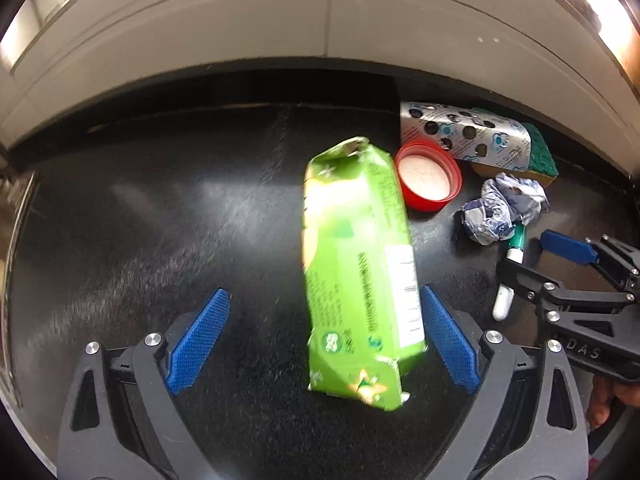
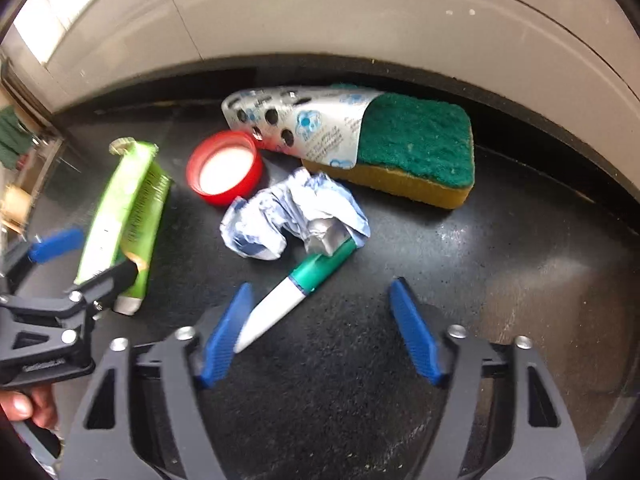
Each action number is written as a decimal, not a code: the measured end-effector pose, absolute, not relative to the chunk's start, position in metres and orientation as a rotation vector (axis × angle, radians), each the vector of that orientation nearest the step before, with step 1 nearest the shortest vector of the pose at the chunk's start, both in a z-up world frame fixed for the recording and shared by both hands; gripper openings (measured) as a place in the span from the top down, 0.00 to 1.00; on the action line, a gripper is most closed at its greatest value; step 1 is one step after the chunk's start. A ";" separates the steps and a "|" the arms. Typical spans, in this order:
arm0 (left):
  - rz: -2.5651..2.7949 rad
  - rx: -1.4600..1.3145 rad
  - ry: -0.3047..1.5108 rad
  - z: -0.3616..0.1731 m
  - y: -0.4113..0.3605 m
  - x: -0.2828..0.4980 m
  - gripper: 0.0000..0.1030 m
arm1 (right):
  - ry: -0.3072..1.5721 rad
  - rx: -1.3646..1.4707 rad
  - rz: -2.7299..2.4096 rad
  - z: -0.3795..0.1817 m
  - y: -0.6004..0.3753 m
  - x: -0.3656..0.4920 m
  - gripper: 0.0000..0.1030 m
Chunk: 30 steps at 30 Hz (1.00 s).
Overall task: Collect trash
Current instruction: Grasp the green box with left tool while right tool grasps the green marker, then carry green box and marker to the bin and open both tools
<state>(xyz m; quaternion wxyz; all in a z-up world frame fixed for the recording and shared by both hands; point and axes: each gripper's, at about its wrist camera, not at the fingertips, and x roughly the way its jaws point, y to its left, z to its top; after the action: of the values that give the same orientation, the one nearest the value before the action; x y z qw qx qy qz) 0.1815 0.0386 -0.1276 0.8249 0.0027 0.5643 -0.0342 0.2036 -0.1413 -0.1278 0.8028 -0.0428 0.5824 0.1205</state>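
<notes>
Black counter (image 1: 140, 220); "DAS" on right tongs (image 1: 524, 258), green wrapper's (image 1: 356, 264) print unreadable.

Cap (image 2: 225, 168) between packet (image 2: 124, 216) and sponge (image 2: 412, 148).

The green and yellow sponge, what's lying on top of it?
A silver foil blister pack with punched-out holes lies over one end of the green-topped yellow sponge. The sponge part beneath that foil is hidden, as is anything under the sponge.
</notes>
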 end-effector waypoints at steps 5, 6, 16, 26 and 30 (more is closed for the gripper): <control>-0.114 0.074 1.206 -0.133 0.027 0.190 0.38 | 1.227 -0.174 0.277 -0.125 -0.136 0.194 0.81; -0.116 0.082 1.212 -0.133 0.024 0.189 0.45 | 1.237 -0.178 0.285 -0.125 -0.139 0.191 0.85; -0.101 0.081 1.175 -0.099 0.019 0.154 0.64 | 1.226 -0.136 0.316 -0.087 -0.184 0.147 0.86; -0.086 0.064 1.136 -0.054 0.013 0.069 0.64 | 1.110 -0.137 0.359 -0.020 -0.193 0.094 0.86; -0.083 0.067 1.124 -0.050 0.012 0.051 0.64 | 1.082 -0.147 0.368 -0.008 -0.194 0.077 0.86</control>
<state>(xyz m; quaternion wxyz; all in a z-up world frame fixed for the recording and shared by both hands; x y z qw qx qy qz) 0.0512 0.0123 -0.0502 0.8448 0.0316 0.5327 -0.0391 0.0772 -0.1936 -0.0081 0.8385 -0.0696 0.5116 0.1739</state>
